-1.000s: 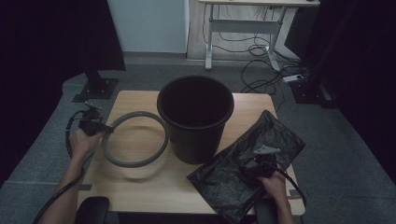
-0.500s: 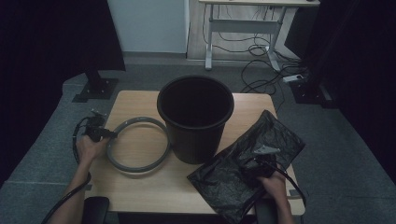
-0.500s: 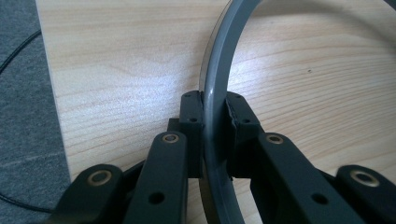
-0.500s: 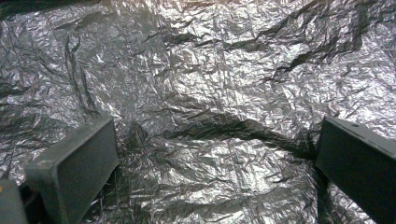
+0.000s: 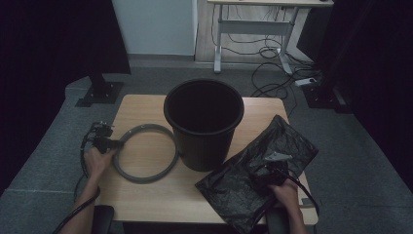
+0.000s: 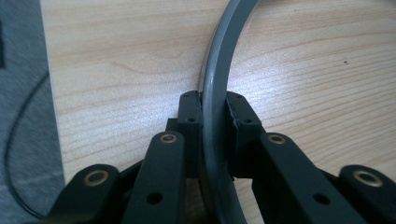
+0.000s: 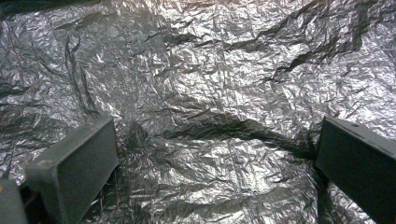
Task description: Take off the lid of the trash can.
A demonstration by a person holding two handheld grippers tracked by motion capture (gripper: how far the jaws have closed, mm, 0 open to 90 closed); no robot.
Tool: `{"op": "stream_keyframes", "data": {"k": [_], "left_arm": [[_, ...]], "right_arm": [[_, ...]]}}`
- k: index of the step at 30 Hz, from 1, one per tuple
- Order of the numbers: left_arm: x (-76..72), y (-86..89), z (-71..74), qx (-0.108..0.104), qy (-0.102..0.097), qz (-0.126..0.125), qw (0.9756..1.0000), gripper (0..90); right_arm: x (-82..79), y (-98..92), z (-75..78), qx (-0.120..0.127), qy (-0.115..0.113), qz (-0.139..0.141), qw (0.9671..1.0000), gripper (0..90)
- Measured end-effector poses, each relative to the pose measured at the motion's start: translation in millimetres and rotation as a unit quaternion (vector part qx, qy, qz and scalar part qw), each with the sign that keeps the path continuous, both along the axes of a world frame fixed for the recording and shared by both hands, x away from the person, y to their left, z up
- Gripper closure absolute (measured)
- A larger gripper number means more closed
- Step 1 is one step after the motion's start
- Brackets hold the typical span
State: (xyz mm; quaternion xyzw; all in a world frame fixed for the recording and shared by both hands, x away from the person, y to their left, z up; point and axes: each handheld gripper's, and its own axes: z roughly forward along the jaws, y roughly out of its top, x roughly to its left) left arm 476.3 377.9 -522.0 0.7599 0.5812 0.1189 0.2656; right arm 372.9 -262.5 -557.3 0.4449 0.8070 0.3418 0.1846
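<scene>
Ring (image 6: 215, 93) of grey plastic lies flat on the table (image 5: 146, 195) left of the bucket (image 5: 204, 122), my left gripper (image 6: 214, 109) clamping its near-left rim, while my right gripper (image 7: 215, 163) hangs wide over the black bag (image 7: 210, 70).

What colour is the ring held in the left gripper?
Grey ring; clearest in the left gripper view.

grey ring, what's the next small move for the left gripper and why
Probably open the left gripper and let go. Its jaws are clamped on the ring, which in the high view seems to lie flat on the table beside the bucket. The right gripper sits open over the black bag, likely the next pick.
</scene>
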Motion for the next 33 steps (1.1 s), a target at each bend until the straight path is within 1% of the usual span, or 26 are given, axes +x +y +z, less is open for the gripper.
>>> {"op": "stream_keyframes", "data": {"k": [1, 2, 3, 4, 6, 7, 8, 9, 10, 11, 12, 14, 15, 16, 19, 20, 21, 22, 24, 25, 26, 29, 30, 33], "left_arm": [[-2.0, -0.5, -1.4, 0.006, -0.011, -0.002, 0.9999, 76.2], [-4.9, -0.1, -3.4, 0.003, -0.024, -0.005, 0.9997, 74.8], [-4.9, -0.1, -3.4, 0.003, -0.024, -0.005, 0.9997, 73.0], [-7.9, 0.7, -5.5, -0.004, -0.035, -0.008, 0.9993, 70.6], [-10.7, -0.4, -7.2, 0.002, -0.048, -0.012, 0.9988, 67.3], [-10.7, -0.4, -7.2, 0.002, -0.048, -0.012, 0.9988, 64.2], [-14.3, -3.9, -9.5, 0.014, -0.064, -0.019, 0.9977, 61.4], [-14.3, -3.9, -9.5, 0.014, -0.064, -0.019, 0.9977, 60.1], [-16.9, -7.4, -11.2, 0.026, -0.073, -0.022, 0.9967, 57.3], [-16.9, -7.4, -11.2, 0.026, -0.073, -0.022, 0.9967, 54.3], [-19.0, -10.8, -13.1, 0.033, -0.082, -0.026, 0.9957, 50.1], [-19.7, -11.1, -13.7, 0.031, -0.084, -0.025, 0.9957, 44.9], [-20.6, -11.2, -14.6, 0.031, -0.087, -0.027, 0.9954, 44.9], [-21.8, -10.7, -16.3, 0.03, -0.089, -0.027, 0.9952, 35.6], [-23.9, -9.7, -17.3, 0.031, -0.09, -0.025, 0.9951, 28.7], [-25.3, -8.9, -17.4, 0.032, -0.086, -0.027, 0.9954, 25.5], [-26.1, -8.7, -17.8, 0.032, -0.085, -0.029, 0.9955, 23.0], [-26.8, -8.4, -18.7, 0.032, -0.086, -0.037, 0.9951, 19.8], [-28.2, -7.5, -20.8, 0.029, -0.092, -0.051, 0.994, 14.5], [-28.2, -7.5, -20.8, 0.029, -0.092, -0.051, 0.994, 13.9], [-29.1, -5.8, -21.7, 0.026, -0.096, -0.057, 0.9933, 13.9], [-29.3, -5.4, -22.2, 0.025, -0.098, -0.06, 0.993, 12.4], [-29.5, -6.0, -23.7, 0.025, -0.1, -0.065, 0.9926, 10.0], [-28.5, -7.0, -24.2, 0.027, -0.095, -0.065, 0.993, 3.3]], "right_arm": [[0.0, 0.0, 0.0, 0.0, 0.0, 0.0, 1.0, 0.0], [0.0, 0.1, -0.1, 0.001, 0.0, 0.0, 1.0, 0.0], [0.0, 0.1, -0.1, 0.001, 0.0, 0.0, 1.0, 0.0], [0.0, 0.1, -0.1, 0.0, 0.0, 0.0, 1.0, 0.0], [0.0, 0.1, -0.1, 0.001, 0.0, 0.0, 1.0, 0.0], [0.0, 0.1, -0.1, 0.001, 0.0, 0.0, 1.0, 0.0], [0.0, 0.1, -0.1, 0.001, 0.0, 0.0, 1.0, 0.0], [0.0, 0.1, -0.1, 0.001, 0.0, 0.0, 1.0, 0.0], [0.0, 0.1, -0.1, 0.001, 0.0, 0.0, 1.0, 0.0], [0.0, 0.1, -0.1, 0.001, 0.0, 0.0, 1.0, 0.0], [0.0, 0.1, -0.1, 0.001, 0.0, 0.0, 1.0, 0.0], [0.0, 0.1, -0.1, 0.001, 0.0, 0.0, 1.0, 0.0], [0.0, 0.1, -0.1, 0.001, 0.0, 0.0, 1.0, 0.0], [0.0, 0.1, -0.1, 0.001, 0.0, 0.0, 1.0, 0.0], [0.0, 0.1, -0.1, 0.001, -0.001, 0.0, 1.0, 0.0], [0.0, 0.1, -0.1, 0.001, 0.0, 0.0, 1.0, 0.0], [0.0, 0.0, -0.1, 0.001, 0.0, 0.0, 1.0, 0.0], [0.0, 0.1, -0.1, 0.001, 0.0, 0.0, 1.0, 0.0], [0.0, 0.1, -0.1, 0.001, 0.0, 0.0, 1.0, 0.0], [0.0, 0.1, -0.1, 0.001, 0.0, 0.0, 1.0, 0.0], [0.0, 0.1, -0.1, 0.001, 0.0, 0.0, 1.0, 0.0], [0.0, 0.1, -0.1, 0.001, 0.0, 0.0, 1.0, 0.0], [0.0, 0.0, -0.1, 0.001, 0.0, 0.0, 1.0, 0.0], [0.0, 0.0, -0.1, 0.001, 0.0, 0.0, 1.0, 0.0]]}}
